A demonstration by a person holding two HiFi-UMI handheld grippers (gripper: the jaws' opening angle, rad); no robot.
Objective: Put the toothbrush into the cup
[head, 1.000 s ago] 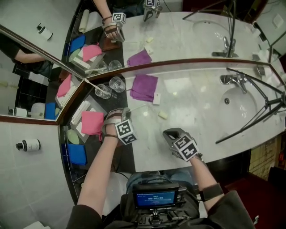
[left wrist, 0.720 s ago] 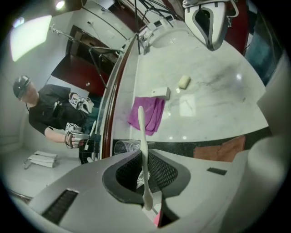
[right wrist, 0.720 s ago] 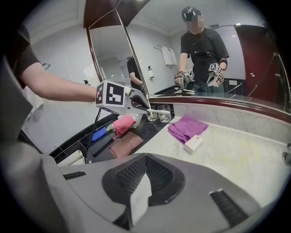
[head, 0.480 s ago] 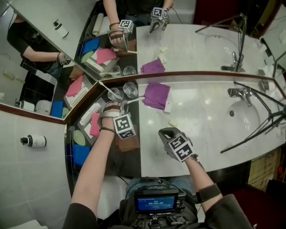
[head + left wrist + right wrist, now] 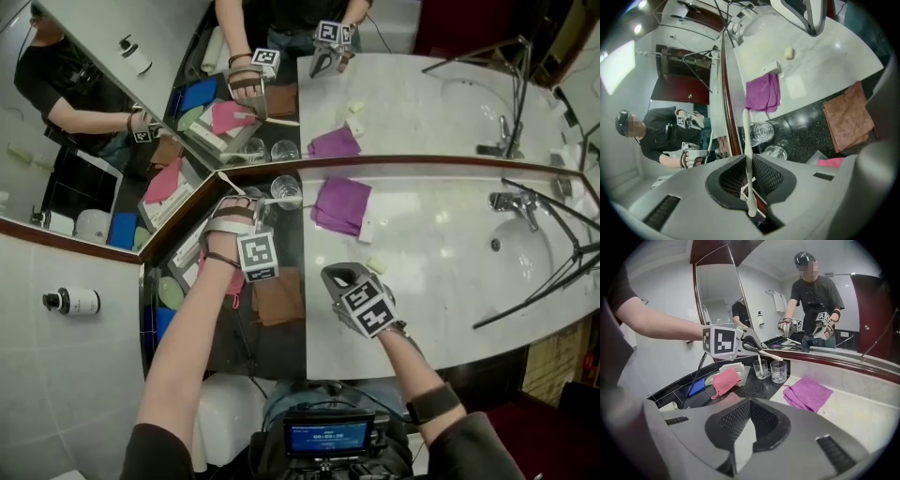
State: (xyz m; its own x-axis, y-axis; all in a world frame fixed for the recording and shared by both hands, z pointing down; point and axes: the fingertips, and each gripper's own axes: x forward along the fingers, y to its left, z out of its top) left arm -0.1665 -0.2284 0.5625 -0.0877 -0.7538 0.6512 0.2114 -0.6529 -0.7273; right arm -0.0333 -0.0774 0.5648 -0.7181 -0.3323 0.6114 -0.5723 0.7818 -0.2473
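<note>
We have the toothbrush (image 5: 746, 140) clamped by its handle in the left gripper (image 5: 747, 178), raised just above the two glass cups by the mirror and not yet in either. The empty cup (image 5: 778, 371) awaits; its neighbour (image 5: 761, 368) holds another brush. The right gripper (image 5: 746, 425) has its jaws together on nothing.

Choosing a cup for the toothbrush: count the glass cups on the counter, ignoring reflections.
2. Both stand side by side on the dark counter at the mirror: one cup nearer the pink cloth, already holding a toothbrush; the other nearer the purple cloth, empty. None seems hidden.
</note>
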